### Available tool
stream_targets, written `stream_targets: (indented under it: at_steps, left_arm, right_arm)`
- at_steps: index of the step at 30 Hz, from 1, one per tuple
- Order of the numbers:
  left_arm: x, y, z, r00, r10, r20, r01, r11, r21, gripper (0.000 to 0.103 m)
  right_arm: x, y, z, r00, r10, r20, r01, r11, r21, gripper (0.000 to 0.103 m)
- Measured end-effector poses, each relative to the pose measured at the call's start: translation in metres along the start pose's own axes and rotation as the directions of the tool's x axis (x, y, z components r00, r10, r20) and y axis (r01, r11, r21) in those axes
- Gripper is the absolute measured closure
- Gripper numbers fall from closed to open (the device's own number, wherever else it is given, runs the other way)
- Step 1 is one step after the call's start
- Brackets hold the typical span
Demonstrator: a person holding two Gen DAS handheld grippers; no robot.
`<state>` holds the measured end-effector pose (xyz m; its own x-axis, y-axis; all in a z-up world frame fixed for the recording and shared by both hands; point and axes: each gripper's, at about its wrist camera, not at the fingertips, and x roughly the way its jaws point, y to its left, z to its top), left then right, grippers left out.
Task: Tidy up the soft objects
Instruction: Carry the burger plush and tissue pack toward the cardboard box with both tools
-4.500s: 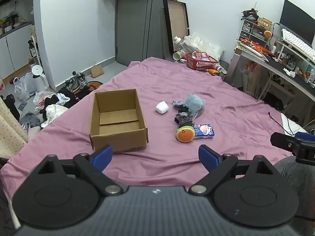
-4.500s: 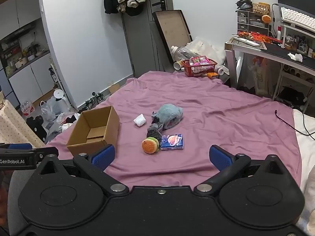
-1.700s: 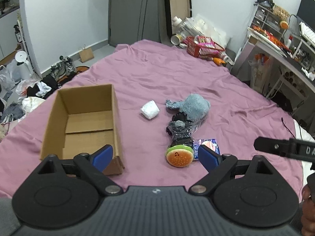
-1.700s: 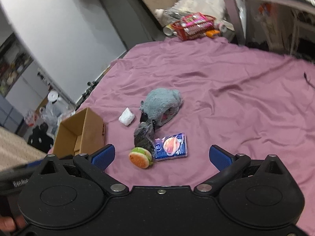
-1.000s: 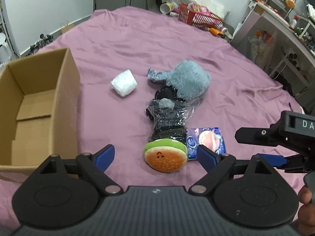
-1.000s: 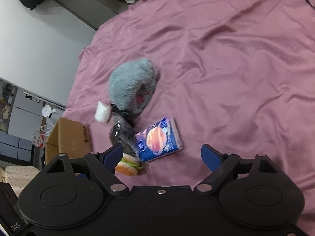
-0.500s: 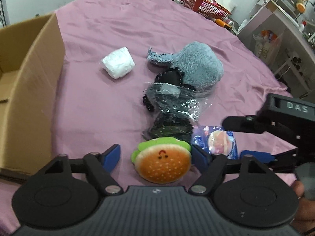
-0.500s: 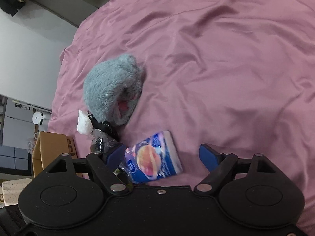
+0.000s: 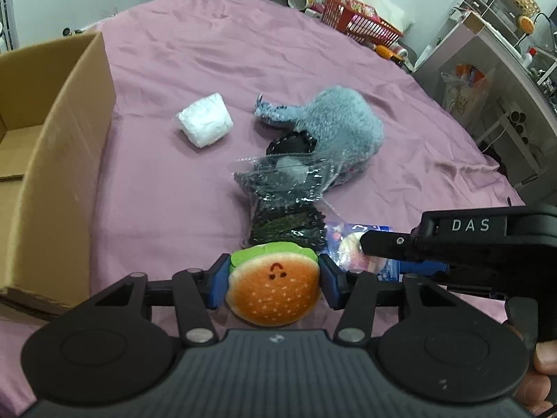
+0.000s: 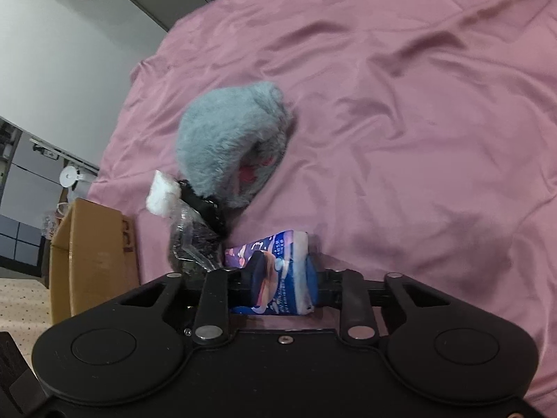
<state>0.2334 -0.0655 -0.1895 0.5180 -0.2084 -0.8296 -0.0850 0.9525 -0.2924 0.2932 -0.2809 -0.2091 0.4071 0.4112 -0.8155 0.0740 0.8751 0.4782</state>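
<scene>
while my left claw (image 9: 274, 280) looks forward, its two blue pads press both sides of the one burger plush (image 9: 273, 287), which lies on the purple sheet (image 9: 195, 52). just beyond it lies one clear bag of black items (image 9: 283, 202), touching one grey furry toy (image 9: 343, 127), and one white wrapped wad (image 9: 204, 123) sits apart to the left. this view alone shows the inside of the one open cardboard box (image 9: 52, 160) at my left, a red basket (image 9: 360, 21) past the bed, and my right claw (image 9: 414, 256) from the side, reaching over the blue packet (image 9: 348, 249). from my right wrist, the right claw (image 10: 283, 278) is closed on that one blue packet (image 10: 278, 278), which rests on the sheet (image 10: 417, 104); the burger is hidden here. this view alone shows the pink patch on the grey toy (image 10: 233, 139). the bag (image 10: 191, 240), the wad (image 10: 162, 193) and the box's outer wall (image 10: 90, 254) show at the left.
</scene>
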Motion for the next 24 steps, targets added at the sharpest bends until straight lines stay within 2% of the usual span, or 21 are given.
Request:
stream_targets:
  at_steps: [12,19,24]
  left_arm:
    - [-0.047,-0.011,0.0,0.996,-0.001,0.089,-0.001,1.0,0.023,0.051]
    - [-0.077,-0.012,-0.002,0.991,0.006,0.133,-0.01,1.0,0.026,0.051]
    - [-0.099,-0.012,-0.003,0.986,0.009,0.168,-0.015,0.999,0.037,0.051]
  right_arm:
    - [-0.045,-0.004,-0.014,0.991,0.022,0.133,-0.025,0.999,0.022,0.085]
    - [-0.07,-0.001,-0.022,0.975,0.02,0.22,-0.023,1.0,0.012,0.085]
    - [-0.089,0.003,-0.028,0.959,0.048,0.28,-0.049,0.999,-0.003,0.085]
